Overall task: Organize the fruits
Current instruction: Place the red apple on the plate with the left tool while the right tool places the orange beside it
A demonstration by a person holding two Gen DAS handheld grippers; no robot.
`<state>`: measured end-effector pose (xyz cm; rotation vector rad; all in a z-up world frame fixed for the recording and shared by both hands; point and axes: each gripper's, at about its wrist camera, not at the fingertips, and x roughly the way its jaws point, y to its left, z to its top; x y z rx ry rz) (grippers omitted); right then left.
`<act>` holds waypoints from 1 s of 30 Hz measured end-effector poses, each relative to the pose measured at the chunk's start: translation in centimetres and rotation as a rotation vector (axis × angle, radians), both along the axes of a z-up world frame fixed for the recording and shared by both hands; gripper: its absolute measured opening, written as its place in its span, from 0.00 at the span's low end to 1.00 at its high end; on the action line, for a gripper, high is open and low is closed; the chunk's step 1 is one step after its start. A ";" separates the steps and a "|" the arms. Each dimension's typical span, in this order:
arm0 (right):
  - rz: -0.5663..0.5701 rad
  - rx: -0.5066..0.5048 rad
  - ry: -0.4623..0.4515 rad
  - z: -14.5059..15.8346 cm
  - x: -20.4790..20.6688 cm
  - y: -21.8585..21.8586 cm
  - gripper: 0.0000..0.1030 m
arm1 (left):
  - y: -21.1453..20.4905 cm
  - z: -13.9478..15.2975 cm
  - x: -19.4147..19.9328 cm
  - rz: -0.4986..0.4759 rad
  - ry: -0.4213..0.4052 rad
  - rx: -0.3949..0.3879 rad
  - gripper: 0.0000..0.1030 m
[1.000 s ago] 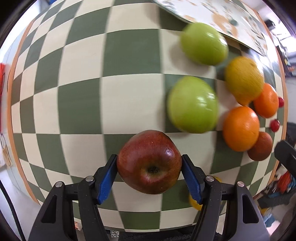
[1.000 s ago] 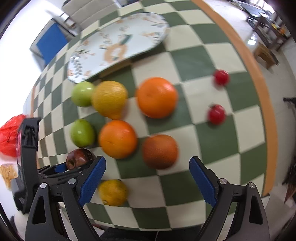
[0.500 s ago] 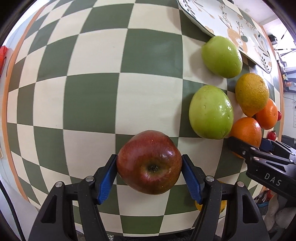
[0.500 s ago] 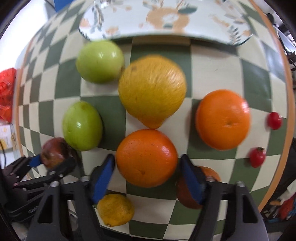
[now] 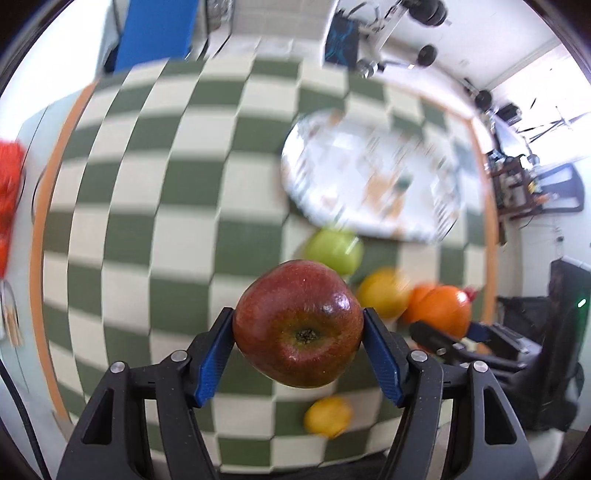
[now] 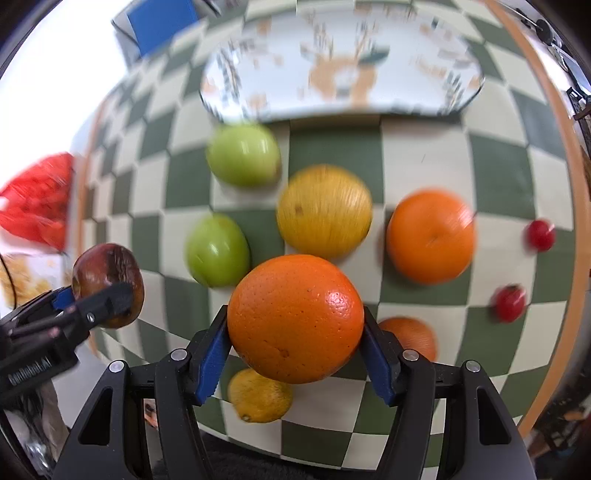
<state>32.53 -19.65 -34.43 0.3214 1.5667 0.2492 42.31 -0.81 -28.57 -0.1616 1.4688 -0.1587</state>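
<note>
My left gripper (image 5: 298, 334) is shut on a red apple (image 5: 298, 323) and holds it above the checkered table; the apple also shows at the left of the right wrist view (image 6: 108, 284). My right gripper (image 6: 295, 332) is shut on an orange (image 6: 295, 317), lifted off the table. On the table lie two green apples (image 6: 242, 154) (image 6: 217, 249), a big yellow citrus (image 6: 324, 210), another orange (image 6: 430, 236), a darker orange (image 6: 410, 334), a small lemon (image 6: 260, 397) and two small red fruits (image 6: 540, 235) (image 6: 510, 302). A patterned oval plate (image 6: 343, 62) lies beyond them.
The table's orange edge (image 6: 561, 155) runs close on the right. A red bag (image 6: 37, 199) lies off the table's left side. A blue chair (image 5: 155, 33) stands beyond the far edge. The plate also shows in the left wrist view (image 5: 369, 173).
My right gripper has closed on the orange and lifted it. My left gripper has risen and tilted up with the red apple, so the plate and room have come into view.
</note>
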 end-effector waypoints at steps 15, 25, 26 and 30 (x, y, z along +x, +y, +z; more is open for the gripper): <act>0.057 -0.122 -0.112 -1.5 21.5 -3.5 0.65 | -6.9 -7.6 17.0 0.013 0.179 -0.050 0.64; 0.134 -0.127 -0.069 -5.5 24.5 -3.5 0.67 | -6.9 -10.2 16.7 0.040 0.246 -0.071 0.64; 0.136 -0.123 -0.069 -5.5 24.6 -3.5 0.67 | -6.7 -10.2 16.7 0.045 0.249 -0.072 0.64; 0.140 -0.119 -0.058 -6.0 25.0 -3.8 0.76 | -6.3 -10.2 16.5 0.055 0.263 -0.064 0.64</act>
